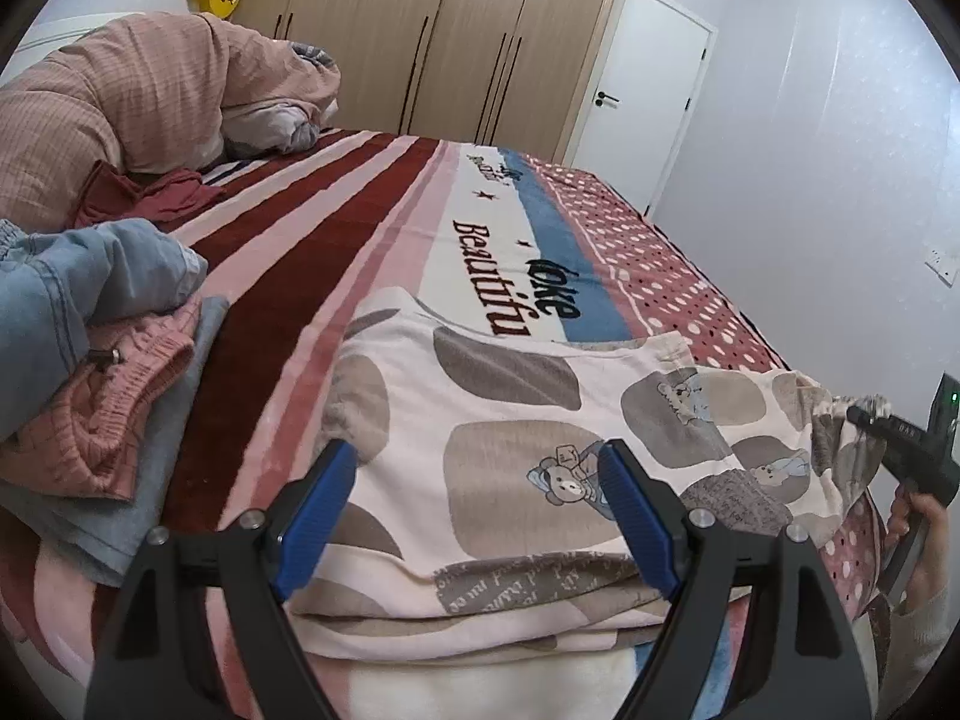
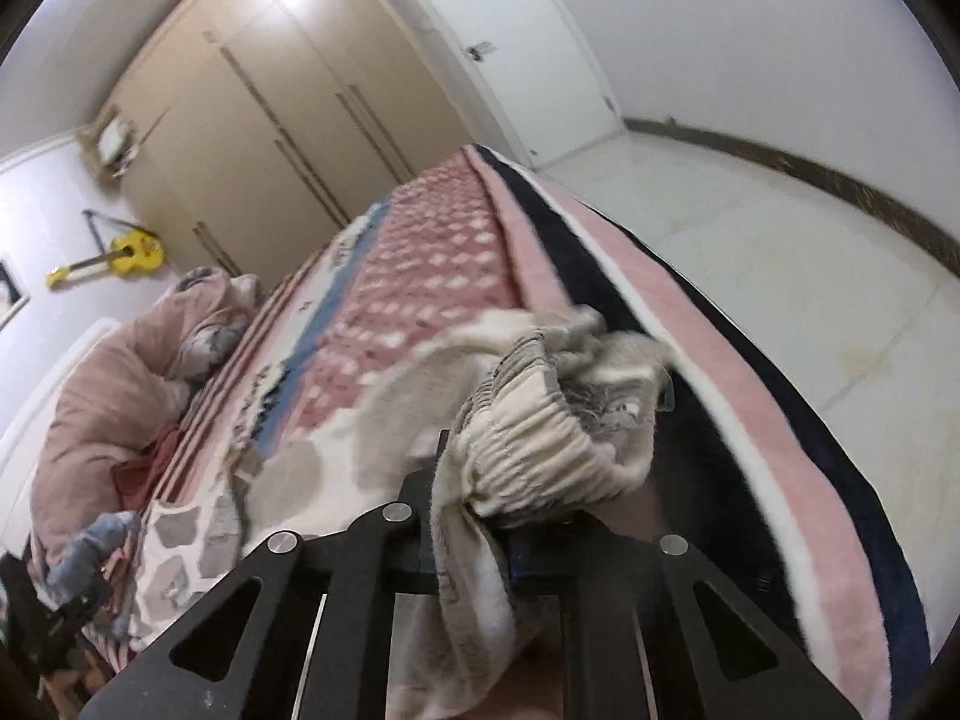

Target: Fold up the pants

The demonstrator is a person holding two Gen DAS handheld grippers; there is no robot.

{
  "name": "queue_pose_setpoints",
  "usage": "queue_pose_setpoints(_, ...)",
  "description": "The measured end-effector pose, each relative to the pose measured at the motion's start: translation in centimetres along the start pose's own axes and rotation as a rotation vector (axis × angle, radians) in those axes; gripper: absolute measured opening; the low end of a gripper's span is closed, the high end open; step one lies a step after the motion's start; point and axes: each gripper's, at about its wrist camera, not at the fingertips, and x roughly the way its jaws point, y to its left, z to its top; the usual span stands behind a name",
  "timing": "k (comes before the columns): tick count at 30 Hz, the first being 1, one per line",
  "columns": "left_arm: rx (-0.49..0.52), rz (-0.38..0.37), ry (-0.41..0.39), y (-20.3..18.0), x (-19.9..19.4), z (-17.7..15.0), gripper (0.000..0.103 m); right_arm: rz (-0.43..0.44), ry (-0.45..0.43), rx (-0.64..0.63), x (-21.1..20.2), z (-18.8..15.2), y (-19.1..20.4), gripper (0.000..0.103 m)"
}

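- Left wrist view: the pants point(image 1: 540, 450) are lying flat across the near end of the bed point(image 1: 372, 228), long axis running crosswise, from under the left gripper point(image 1: 474, 492) out to the bed's right edge.
- Waistband point(image 2: 540, 438) is sitting at that right edge, so the right gripper point(image 2: 474, 546) is the nearer one to it.
- Right jaws are pinching shut on the gathered waistband, fabric bunching between them.
- Left jaws are standing wide open, straddling the folded near part without pressing it.
- Toward the bed's left side, a clothes pile point(image 1: 90, 372) is lying well apart from the pants.
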Motion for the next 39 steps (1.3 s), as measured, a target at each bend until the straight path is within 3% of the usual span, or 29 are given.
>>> queue_pose_setpoints(6,-0.022,-0.05,-0.045,2.1,-1.9,0.0,0.08,0.073,-0.019,-0.12,-0.9,1.1,7.5,0.005)
queue_pose_setpoints(13,0.013,-0.086,-0.081,4.7,-4.5,-0.7,0.08,0.195,-0.003,-0.308,0.6,0.8,20.3,0.005)
queue_pose_setpoints(17,0.031,-0.085,-0.111,6.1,-6.2,-1.2,0.08,0.294,0.037,-0.4,2.3,-0.9,27.1,0.005)
queue_pose_setpoints(23,0.017,-0.086,-0.127,8.0,-7.2,-1.7,0.08,0.409,0.183,-0.525,5.9,-6.1,35.2,0.005)
queue_pose_setpoints(27,0.005,-0.08,-0.119,8.8,-7.4,-2.1,0.08,0.408,0.267,-0.587,8.2,-10.0,37.1,0.005)
queue_pose_setpoints(32,0.004,-0.087,-0.097,9.1,-7.0,-2.5,0.08,0.401,0.44,-0.638,11.1,-14.2,36.8,0.01)
queue_pose_setpoints(39,0.018,-0.123,-0.076,8.1,-6.2,-2.0,0.08,0.454,0.569,-0.664,9.7,-16.1,34.3,0.047)
